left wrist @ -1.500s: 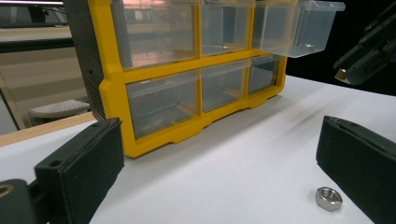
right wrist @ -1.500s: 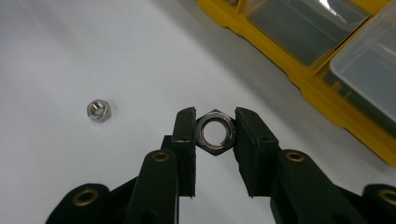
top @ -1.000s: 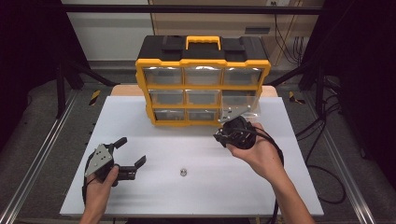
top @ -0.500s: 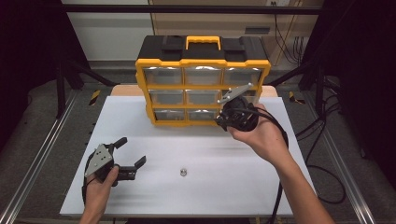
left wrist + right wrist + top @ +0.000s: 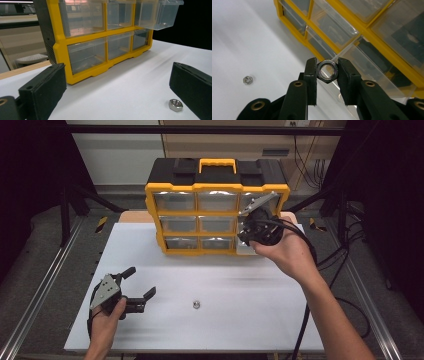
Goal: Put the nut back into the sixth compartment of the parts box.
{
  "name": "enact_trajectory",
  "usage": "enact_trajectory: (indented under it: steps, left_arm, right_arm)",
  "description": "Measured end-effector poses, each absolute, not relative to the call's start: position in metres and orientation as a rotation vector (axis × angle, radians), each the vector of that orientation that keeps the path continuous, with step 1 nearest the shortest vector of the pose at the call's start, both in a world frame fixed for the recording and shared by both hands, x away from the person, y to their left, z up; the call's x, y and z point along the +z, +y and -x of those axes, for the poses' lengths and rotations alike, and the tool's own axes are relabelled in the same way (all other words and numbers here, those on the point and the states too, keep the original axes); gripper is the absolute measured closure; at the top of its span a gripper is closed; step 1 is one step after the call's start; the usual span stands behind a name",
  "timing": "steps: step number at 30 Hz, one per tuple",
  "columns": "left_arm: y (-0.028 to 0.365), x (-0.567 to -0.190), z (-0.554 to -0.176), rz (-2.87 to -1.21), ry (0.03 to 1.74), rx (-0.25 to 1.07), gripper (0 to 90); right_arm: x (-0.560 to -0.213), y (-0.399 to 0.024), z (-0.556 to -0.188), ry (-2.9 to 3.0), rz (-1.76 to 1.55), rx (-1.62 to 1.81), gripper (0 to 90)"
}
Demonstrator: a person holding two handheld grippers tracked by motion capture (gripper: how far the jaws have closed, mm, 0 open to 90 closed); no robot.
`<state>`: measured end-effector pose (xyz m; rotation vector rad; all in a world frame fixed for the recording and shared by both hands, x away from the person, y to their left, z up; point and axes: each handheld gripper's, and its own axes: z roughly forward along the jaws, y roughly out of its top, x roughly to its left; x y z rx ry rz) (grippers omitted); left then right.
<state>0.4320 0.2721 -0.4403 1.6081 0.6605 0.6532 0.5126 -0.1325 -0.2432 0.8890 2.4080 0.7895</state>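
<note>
A yellow and black drawer organizer [image 5: 217, 187] with clear drawers stands at the back of the white table [image 5: 280, 320]. One clear drawer [image 5: 364, 67] in its right column is pulled out. My right gripper [image 5: 248, 227] hovers in front of that column, shut on a steel hex nut [image 5: 327, 70] just above the pulled-out drawer. Another hex nut [image 5: 196, 304] lies loose on the table. My left gripper [image 5: 141, 281] rests at the front left, jaws wide open and empty, with the loose nut [image 5: 175, 105] near its right jaw.
The organizer's other drawers [image 5: 87, 53] are pushed in. Black cables [image 5: 310, 255] trail from the right gripper across the table's right side. Metal rails [image 5: 45, 285] run along the table's left edge.
My right gripper has risen and moved back toward the organizer's right column with the nut in its jaws. The left gripper and the loose nut have stayed put.
</note>
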Motion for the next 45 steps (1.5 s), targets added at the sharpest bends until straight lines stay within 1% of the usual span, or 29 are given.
enact_trajectory:
  steps: [12,45]
  left_arm:
    - [0.272,-0.44,-0.432,-1.609,0.66,0.654,0.9]
    - [0.272,-0.44,-0.432,-1.602,0.663,0.652,0.9]
  right_arm:
    - [-0.234,-0.145,-0.52,2.392,-0.929,0.727,70.2]
    - [-0.233,-0.173,-0.526,2.371,-0.998,0.678,70.1]
